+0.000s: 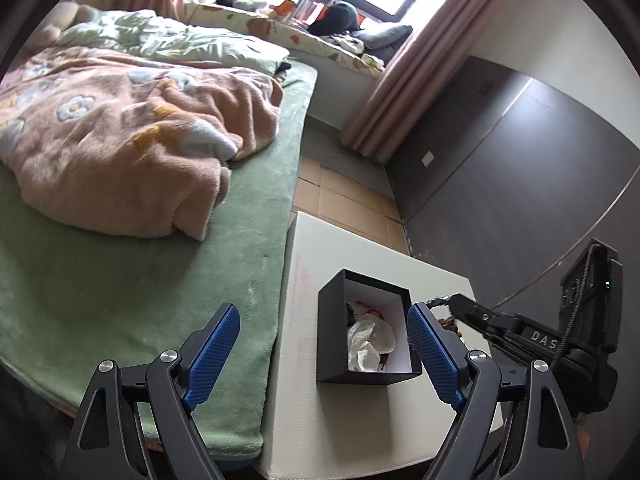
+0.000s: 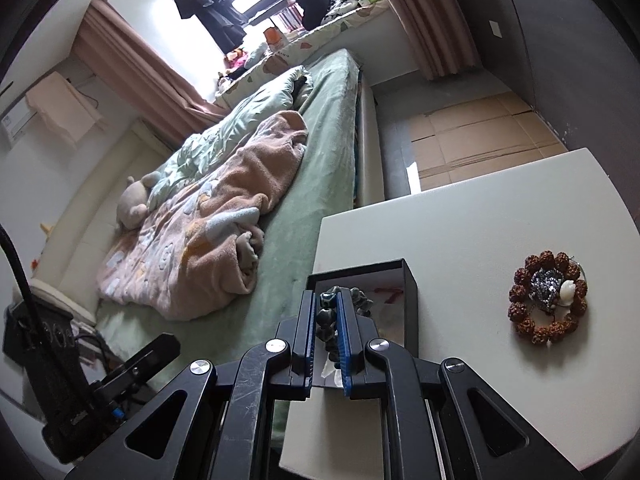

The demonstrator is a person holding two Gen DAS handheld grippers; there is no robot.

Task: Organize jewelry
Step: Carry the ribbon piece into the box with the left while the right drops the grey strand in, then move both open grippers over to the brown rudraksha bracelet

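Note:
A black open box (image 1: 362, 376) with a white lining stands on the white table (image 1: 344, 432) beside the bed. Inside lie crumpled white tissue (image 1: 370, 342) and a red string. My left gripper (image 1: 322, 322) is open, its blue fingers to either side of the box, low over the table. My right gripper (image 2: 326, 300) is shut on a dark grey-green stone bead bracelet (image 2: 326, 314) and holds it over the box (image 2: 412, 300). A brown seed bracelet (image 2: 548, 300) lies on the table to the right, ringed around a silver piece and a white charm.
A bed with a green sheet (image 1: 120, 292) and a pink blanket (image 1: 132, 148) lies left of the table. A dark grey wall (image 1: 500, 168) is on the right. Cardboard covers the floor (image 2: 480, 144) beyond the table.

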